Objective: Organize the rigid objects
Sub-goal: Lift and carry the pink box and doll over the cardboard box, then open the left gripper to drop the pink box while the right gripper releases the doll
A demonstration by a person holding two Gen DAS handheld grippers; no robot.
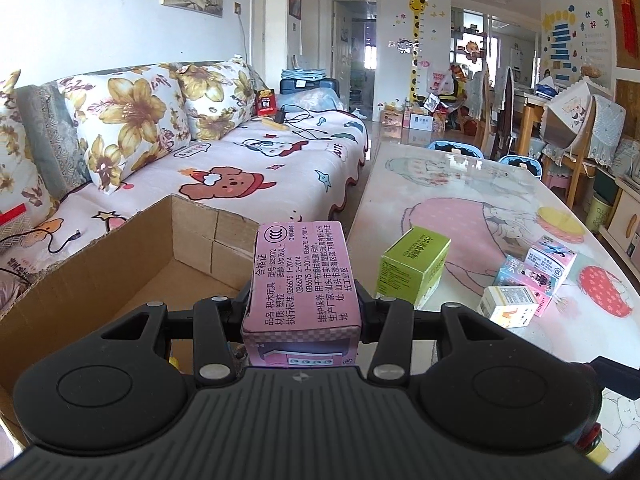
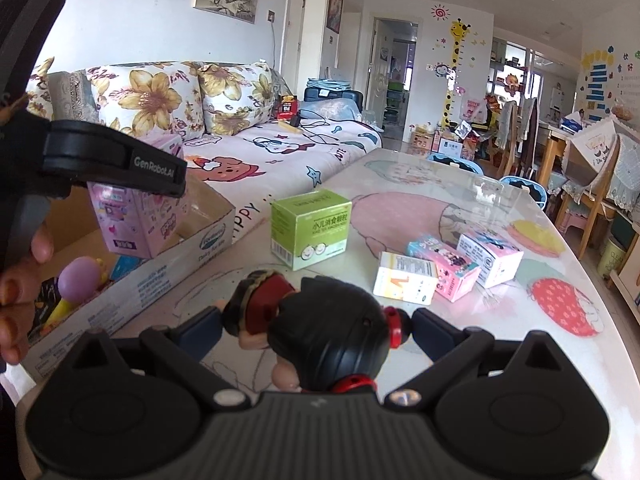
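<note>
1. My left gripper [image 1: 302,300] had its jaws clamped on the pink toy carton [image 1: 301,276], one pad on each long side, held in the air at the near rim of the cardboard box [image 1: 120,264] on my left.

2. My right gripper [image 2: 316,322] had its jaws closed on a black-haired doll figure [image 2: 320,336], gripped around the head, a bit above the tabletop [image 2: 480,340].

3. How I'd have handled the drop, my guess anyway: carry the carton further over the box wall before lowering, keep it level, and only let go once it was low inside, since a light carton tips easily off a rim.

4. I'd have kept the doll clear off to the right until the left side was out of the box. The two rigs were close together in the right wrist view.

5. Inside the box, from the right wrist view: a purple-topped yellow toy [image 2: 78,284] near the front corner, plus something blue and something dark beside it that I couldn't make out. The far half looked bare cardboard.

6. Left out on the tabletop: a green medicine box [image 2: 310,228], a white and orange carton [image 2: 404,278], a pink and blue carton [image 2: 442,266] and a white carton [image 2: 490,258], those three bunched together touching.
</note>
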